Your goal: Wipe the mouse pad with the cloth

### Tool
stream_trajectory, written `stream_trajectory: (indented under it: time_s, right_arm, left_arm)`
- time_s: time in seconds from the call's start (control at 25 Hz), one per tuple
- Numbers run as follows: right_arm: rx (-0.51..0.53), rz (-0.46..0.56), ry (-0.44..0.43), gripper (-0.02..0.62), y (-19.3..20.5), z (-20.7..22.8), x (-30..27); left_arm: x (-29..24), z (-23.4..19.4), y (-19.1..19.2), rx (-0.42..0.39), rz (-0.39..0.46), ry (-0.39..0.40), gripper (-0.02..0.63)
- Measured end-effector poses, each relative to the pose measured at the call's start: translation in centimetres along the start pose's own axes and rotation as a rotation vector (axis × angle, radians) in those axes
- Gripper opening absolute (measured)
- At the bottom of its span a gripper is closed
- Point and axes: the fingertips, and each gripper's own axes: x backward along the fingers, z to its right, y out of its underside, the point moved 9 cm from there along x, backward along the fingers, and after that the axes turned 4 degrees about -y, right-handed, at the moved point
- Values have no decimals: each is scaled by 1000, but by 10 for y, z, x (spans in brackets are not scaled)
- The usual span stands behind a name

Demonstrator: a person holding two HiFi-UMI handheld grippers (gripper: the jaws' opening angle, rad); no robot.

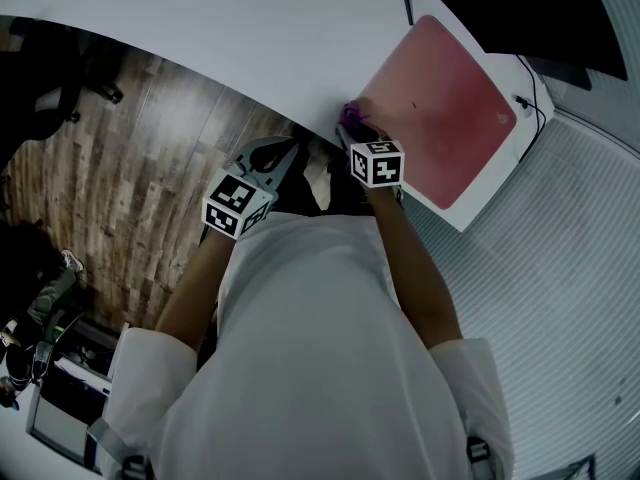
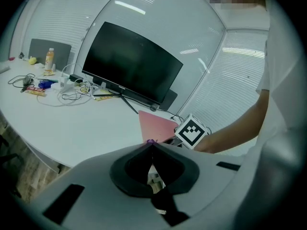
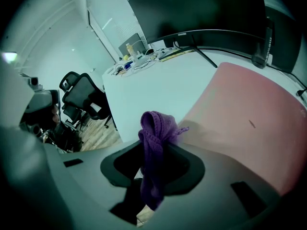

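Office. Big dark monitor (image 2: 132,63) mid-frame in left gripper view, on a long white desk (image 2: 72,123) w/ loose cables (image 2: 72,94) & a bottle (image 2: 49,59) at far left. Pink pad (image 2: 158,126) lies by the monitor's foot. Slatted blinds (image 2: 235,71) cover the wall at right. Right gripper view, left side: black swivel chairs (image 3: 81,102) on wood-plank floor (image 3: 103,135). Head view: same planks at left, desk across top.

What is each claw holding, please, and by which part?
The right claw pinches the purple cloth by its bunched middle; the left claw is shut on nothing.
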Motion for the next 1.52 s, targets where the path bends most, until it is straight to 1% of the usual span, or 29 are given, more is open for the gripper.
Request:
stream_trajectory:
  time_s: [0.2, 0.36, 0.48, 0.64, 0.88, 1.16, 1.52]
  right_arm:
    - [-55, 68, -58, 129, -15, -7, 8]
    - [-71, 113, -81, 129, -23, 3, 11]
    - [-82, 112, -82, 129, -22, 15, 6]
    - [-52, 106, -88, 129, -20, 33, 5]
    - [-43, 95, -83, 129, -16, 47, 11]
    - [-61, 105, -82, 129, -8, 72, 21]
    - [-107, 124, -63, 129, 9, 102, 43]
  left_arm:
    - [0, -1, -13, -17, 10, -4, 18]
    - [-5, 5, -23, -24, 11, -25, 18]
    - [-8, 7, -24, -11, 3, -54, 18]
    - [-17, 17, -26, 4, 2, -93, 18]
    - [-22, 30, -33, 3, -6, -123, 18]
    - [-34, 44, -38, -11, -29, -130, 18]
    - [-58, 66, -48, -51, -56, -100, 18]
